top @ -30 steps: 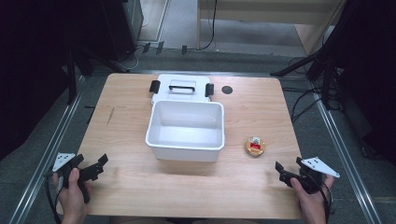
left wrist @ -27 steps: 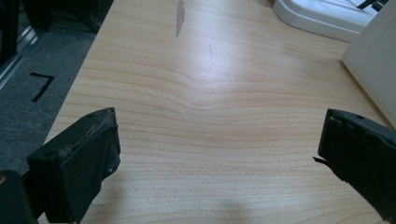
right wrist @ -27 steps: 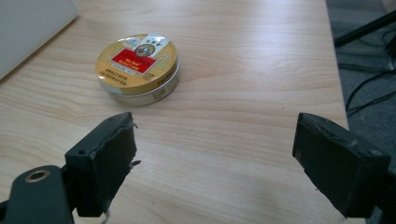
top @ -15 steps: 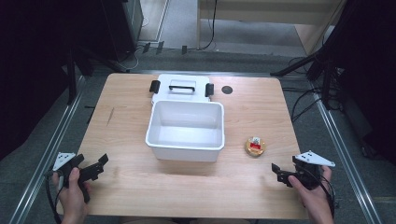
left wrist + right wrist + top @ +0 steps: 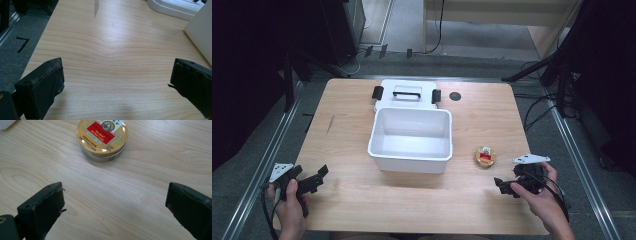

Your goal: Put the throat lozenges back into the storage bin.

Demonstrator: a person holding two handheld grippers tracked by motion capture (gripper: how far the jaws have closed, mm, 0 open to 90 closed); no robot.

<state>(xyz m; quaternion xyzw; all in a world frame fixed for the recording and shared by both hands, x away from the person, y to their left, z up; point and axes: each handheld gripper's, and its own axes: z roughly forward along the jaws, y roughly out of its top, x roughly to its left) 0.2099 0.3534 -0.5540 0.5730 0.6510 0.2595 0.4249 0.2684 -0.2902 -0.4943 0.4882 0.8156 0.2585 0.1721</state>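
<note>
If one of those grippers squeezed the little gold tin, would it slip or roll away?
The gold tin lies flat on its base, so rolling seems unlikely. Its low, rounded metal rim looks smooth, so the open right gripper might slip off it. It looks stiff and probably light.

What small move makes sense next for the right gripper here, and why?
Probably ease the right gripper forward toward the round gold tin. Its fingers are spread wide and hold nothing, and in the right gripper view the tin lies flat on the table just ahead of them, slightly left of centre. The white bin stands open nearby, a likely place for it.
</note>
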